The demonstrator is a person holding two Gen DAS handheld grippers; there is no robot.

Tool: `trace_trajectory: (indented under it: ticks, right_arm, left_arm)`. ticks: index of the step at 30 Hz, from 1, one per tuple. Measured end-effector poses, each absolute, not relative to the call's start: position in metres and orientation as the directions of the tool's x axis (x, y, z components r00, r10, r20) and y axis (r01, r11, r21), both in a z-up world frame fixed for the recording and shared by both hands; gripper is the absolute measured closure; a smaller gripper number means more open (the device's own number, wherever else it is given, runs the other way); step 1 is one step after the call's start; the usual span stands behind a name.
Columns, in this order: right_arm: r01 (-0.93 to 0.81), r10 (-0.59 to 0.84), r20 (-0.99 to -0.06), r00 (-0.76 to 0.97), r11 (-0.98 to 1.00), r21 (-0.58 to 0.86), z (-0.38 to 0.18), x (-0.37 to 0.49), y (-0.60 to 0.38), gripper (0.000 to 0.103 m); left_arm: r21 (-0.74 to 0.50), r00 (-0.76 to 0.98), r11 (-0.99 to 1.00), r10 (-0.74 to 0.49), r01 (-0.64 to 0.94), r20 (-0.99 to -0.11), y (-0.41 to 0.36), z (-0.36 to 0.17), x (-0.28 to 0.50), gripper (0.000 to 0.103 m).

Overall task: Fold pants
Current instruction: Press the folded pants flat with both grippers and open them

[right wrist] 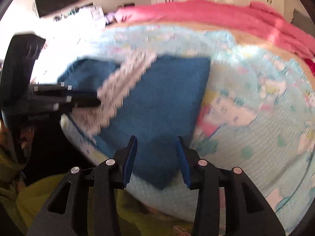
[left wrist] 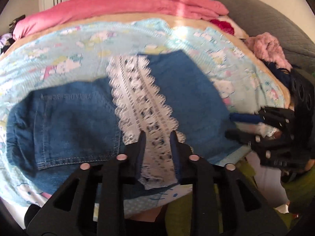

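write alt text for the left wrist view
The left gripper, jaws apart, straddles the white lace trim of blue denim pants lying on a pale blue printed blanket. The right gripper reaches in from the right; pink bedding lies behind.

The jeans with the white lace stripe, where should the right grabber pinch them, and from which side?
Best guess: pinch the near bottom corner of the jeans, coming in low from the bed's near edge. That corner sticks out flat between the open right gripper fingers, so one finger could slide underneath. The left gripper already straddles the lace stripe.
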State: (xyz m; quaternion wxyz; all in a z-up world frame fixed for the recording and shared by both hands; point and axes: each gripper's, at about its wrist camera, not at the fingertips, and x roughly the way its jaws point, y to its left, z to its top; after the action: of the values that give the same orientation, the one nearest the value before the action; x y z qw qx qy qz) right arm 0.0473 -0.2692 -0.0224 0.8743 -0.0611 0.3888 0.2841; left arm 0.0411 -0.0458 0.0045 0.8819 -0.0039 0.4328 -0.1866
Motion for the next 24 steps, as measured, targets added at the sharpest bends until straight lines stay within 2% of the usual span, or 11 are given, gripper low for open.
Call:
trace_trajectory:
  ticks: [3,6,9,14,18,20,24]
  right_arm:
    - [-0.506,0.442,-0.668,0.599,0.855,0.112,-0.001,0.061,-0.278,0.056]
    - [-0.482,0.43,-0.665,0.611,0.868,0.118,0.006,0.079,-0.275,0.051]
    - [-0.502,0.418,-0.679,0.603,0.861,0.085,0.007,0.095,-0.258,0.051]
    - [-0.554,0.415,-0.688,0.596,0.832,0.022,0.01,0.116,-0.223,0.051]
    - [-0.522,0.347,-0.745,0.57,0.853,-0.002,-0.004,0.152,-0.205,0.051]
    - [-0.473,0.265,-0.81,0.523,0.881,-0.017,-0.023,0.18,-0.201,0.051]
    - [-0.427,0.292,-0.831,0.474,0.901,0.073,-0.04,0.214,-0.207,0.052]
  left_arm:
    - [-0.164,0.565,0.92,-0.351,0.355,-0.747,-0.059,0.013,0.034,0.082]
    - [-0.115,0.54,0.913,-0.329,0.392,-0.775,-0.081,0.001,0.034,0.082]
    - [-0.111,0.487,0.919,-0.299,0.378,-0.821,-0.084,-0.024,0.039,0.082]
    - [-0.16,0.481,0.915,-0.336,0.37,-0.81,-0.077,-0.021,0.041,0.082]
    - [-0.157,0.483,0.914,-0.336,0.374,-0.808,-0.078,-0.022,0.039,0.082]
    - [-0.164,0.482,0.913,-0.341,0.373,-0.807,-0.077,-0.022,0.039,0.082]
    - [-0.164,0.482,0.913,-0.343,0.374,-0.807,-0.078,-0.024,0.04,0.082]
